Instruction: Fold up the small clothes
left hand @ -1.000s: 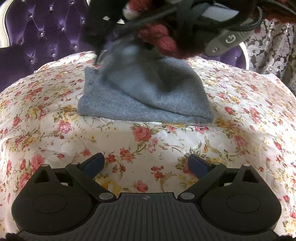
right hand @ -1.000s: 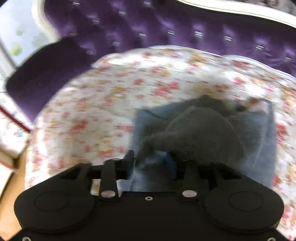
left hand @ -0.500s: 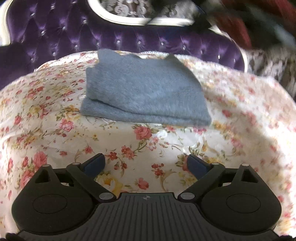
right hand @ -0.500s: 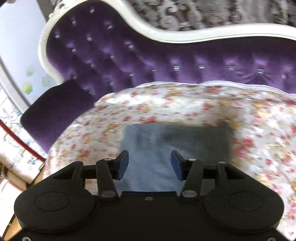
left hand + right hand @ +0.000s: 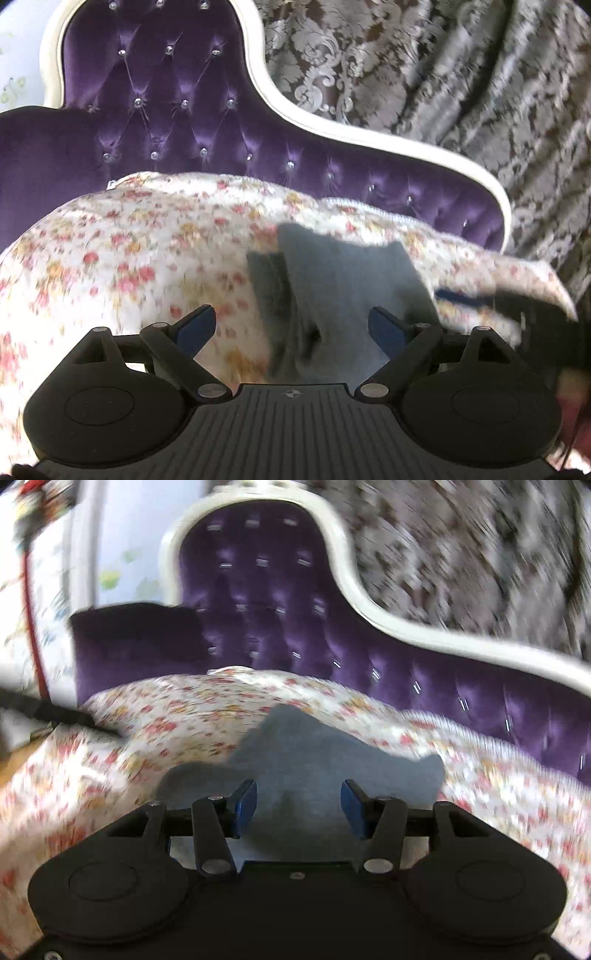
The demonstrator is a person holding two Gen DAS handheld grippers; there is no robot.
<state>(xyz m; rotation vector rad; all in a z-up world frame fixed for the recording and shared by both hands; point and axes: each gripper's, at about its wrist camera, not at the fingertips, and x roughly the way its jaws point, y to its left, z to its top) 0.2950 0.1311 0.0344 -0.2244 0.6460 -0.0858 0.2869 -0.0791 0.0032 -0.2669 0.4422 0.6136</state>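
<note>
Floral cover on purple tufted sofa, damask curtain behind.

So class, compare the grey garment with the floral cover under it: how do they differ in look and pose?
The grey garment is plain and unpatterned; the floral cover is white with red and yellow flowers. The garment is a small folded piece; the cover spreads wide across the purple sofa. Both are soft cloth, blurred here.

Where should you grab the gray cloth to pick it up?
Probably the near edge of the folded gray cloth, coming in low from the front. It lies flat on the flowery cover, so only its layered edges give the open right hand-held gripper something to pinch.
</note>
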